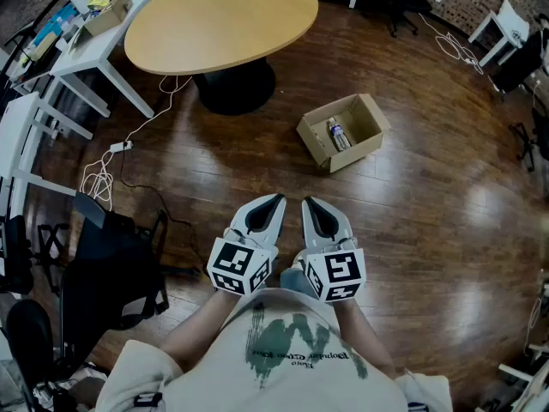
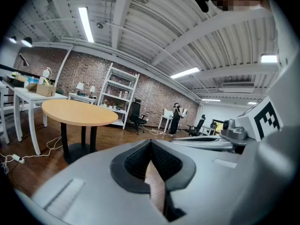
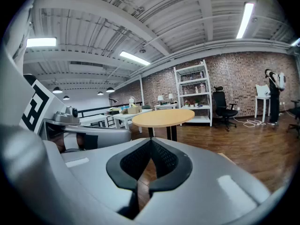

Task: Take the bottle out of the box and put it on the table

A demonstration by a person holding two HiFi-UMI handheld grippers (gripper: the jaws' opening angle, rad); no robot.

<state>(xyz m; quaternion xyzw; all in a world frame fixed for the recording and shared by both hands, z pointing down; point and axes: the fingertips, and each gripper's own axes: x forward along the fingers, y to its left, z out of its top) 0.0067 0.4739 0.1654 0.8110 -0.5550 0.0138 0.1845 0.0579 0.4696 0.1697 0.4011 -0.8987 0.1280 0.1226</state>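
An open cardboard box [image 1: 343, 132] sits on the wooden floor, and a clear plastic bottle [image 1: 338, 134] lies flat inside it. Beyond it to the left stands the round wooden table [image 1: 223, 15], which also shows in the left gripper view as the table [image 2: 79, 112] and in the right gripper view as the table [image 3: 163, 117]. My left gripper [image 1: 276, 199] and right gripper [image 1: 307, 202] are side by side close to my body, well short of the box. Both are shut with nothing between the fingers, as the left gripper [image 2: 150, 142] and right gripper [image 3: 151, 140] show in their own views.
White desks [image 1: 94, 37] with clutter stand at the far left. A black chair [image 1: 111, 273] is near my left side, with cables [image 1: 103, 174] on the floor beside it. A white shelf [image 2: 119, 95] and a standing person [image 3: 273, 90] are at the brick wall.
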